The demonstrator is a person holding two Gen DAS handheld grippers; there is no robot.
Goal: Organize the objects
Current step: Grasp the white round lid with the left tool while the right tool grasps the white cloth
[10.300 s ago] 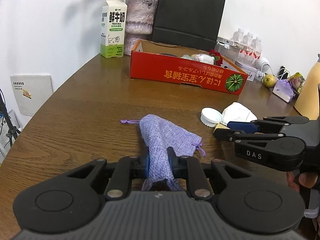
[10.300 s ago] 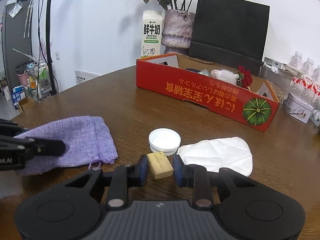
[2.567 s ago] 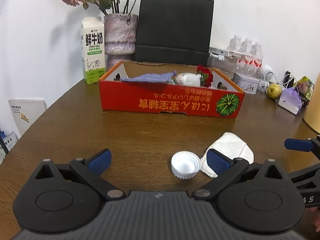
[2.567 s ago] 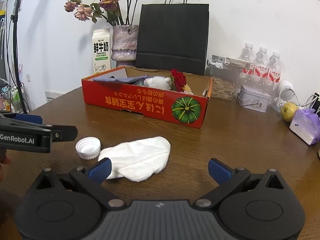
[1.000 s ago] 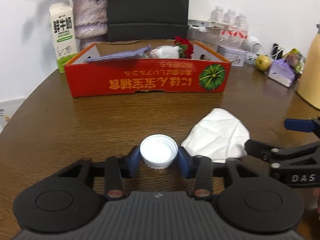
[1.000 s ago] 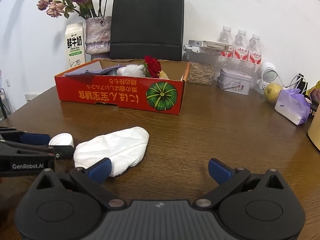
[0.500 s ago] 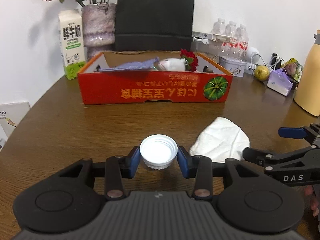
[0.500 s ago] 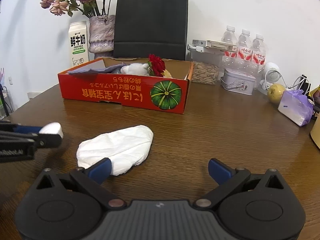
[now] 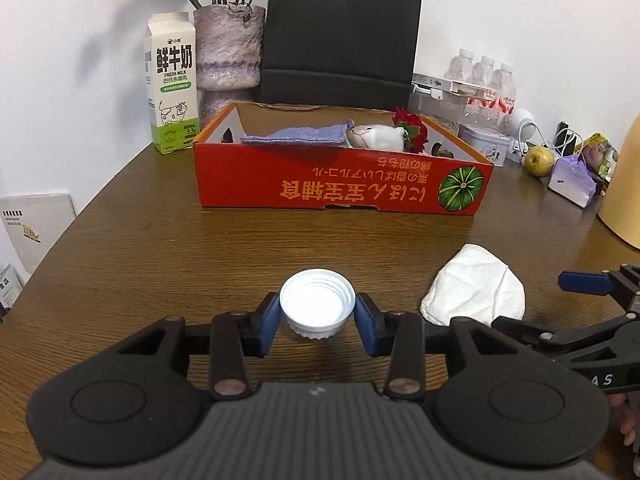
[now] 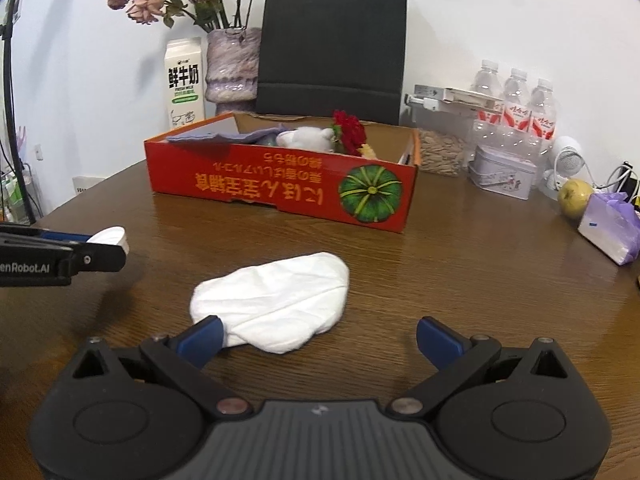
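I'm gripping the cap (image 9: pixel 317 307) in my left tool (image 9: pixel 316 322), right tool (image 10: pixel 318 338) spread empty; carrying it level, dropping inside the box (image 9: pixel 340 188).

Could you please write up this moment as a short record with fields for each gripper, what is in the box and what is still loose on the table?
left gripper: shut on white cap, open side up
right gripper: open, empty
red box: holds purple pouch, white plush toy, red flower
loose on table: white cloth
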